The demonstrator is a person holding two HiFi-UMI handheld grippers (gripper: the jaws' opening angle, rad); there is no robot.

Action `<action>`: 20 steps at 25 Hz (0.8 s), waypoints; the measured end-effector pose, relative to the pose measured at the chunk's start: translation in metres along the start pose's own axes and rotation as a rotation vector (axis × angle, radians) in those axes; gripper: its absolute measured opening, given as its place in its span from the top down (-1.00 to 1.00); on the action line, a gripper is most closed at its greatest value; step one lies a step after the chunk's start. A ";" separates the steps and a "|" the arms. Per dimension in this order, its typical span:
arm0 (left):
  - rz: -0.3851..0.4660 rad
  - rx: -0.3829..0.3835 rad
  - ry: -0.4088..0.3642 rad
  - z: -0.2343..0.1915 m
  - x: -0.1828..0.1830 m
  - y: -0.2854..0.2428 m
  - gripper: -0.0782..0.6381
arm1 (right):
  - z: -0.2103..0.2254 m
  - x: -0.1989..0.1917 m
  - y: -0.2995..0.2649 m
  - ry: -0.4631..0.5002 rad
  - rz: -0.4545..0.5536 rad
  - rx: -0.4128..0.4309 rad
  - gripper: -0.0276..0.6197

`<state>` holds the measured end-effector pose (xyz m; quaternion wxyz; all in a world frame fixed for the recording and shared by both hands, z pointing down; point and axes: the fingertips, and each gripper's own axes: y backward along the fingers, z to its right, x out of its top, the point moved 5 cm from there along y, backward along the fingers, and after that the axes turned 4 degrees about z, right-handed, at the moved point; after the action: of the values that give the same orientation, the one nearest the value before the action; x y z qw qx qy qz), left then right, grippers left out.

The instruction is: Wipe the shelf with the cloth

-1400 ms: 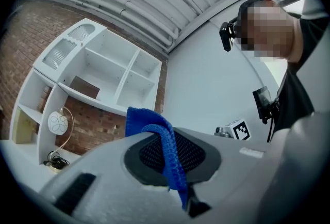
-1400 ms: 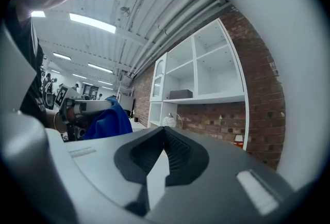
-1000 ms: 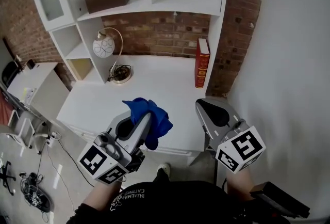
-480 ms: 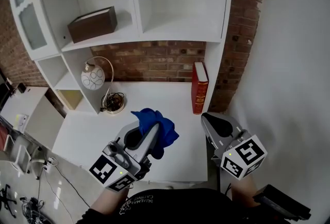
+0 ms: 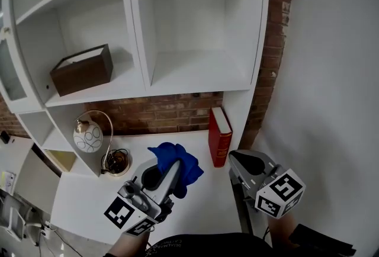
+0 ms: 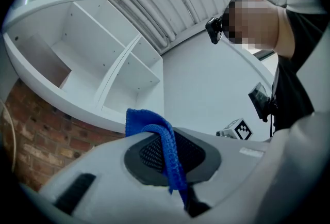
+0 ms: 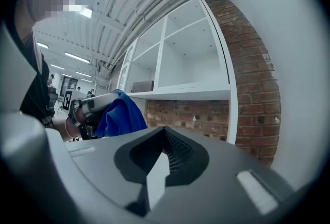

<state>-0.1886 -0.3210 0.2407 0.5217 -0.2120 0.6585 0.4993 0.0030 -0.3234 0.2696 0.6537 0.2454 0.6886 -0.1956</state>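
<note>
Head view: the left gripper (image 5: 170, 166) hung above the white desk (image 5: 89, 199), a blue cloth (image 5: 188, 168) bunched at its tip, below the shelf (image 5: 195, 75) and near a red book (image 5: 220, 138); the right gripper (image 5: 244, 161) hovered alongside. Left gripper view: jaws clamped tight on the cloth. Right gripper view: jaws pressed together, nothing between them.

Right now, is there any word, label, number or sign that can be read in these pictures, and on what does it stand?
None can be read.
On the red book: gold marks on the spine, too small to read.
On the left gripper and right gripper: cubes with square black-and-white patterns, no letters.
On the blue cloth: no label shows.
</note>
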 end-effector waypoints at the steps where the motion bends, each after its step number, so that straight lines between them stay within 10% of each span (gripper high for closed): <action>1: 0.008 -0.006 -0.004 -0.007 -0.001 -0.003 0.73 | 0.003 0.002 -0.005 -0.010 -0.002 0.002 0.89; 12: 0.115 -0.022 -0.081 -0.031 0.033 -0.060 0.73 | 0.041 0.085 -0.037 -0.117 0.133 0.155 0.89; 20: 0.097 0.151 -0.116 -0.028 0.088 -0.121 0.73 | 0.056 0.132 -0.041 -0.051 0.101 0.390 0.89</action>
<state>-0.1378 -0.3743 0.1078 0.5485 -0.1106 0.6726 0.4843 0.0204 -0.3784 0.1320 0.6202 0.3962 0.6077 -0.2984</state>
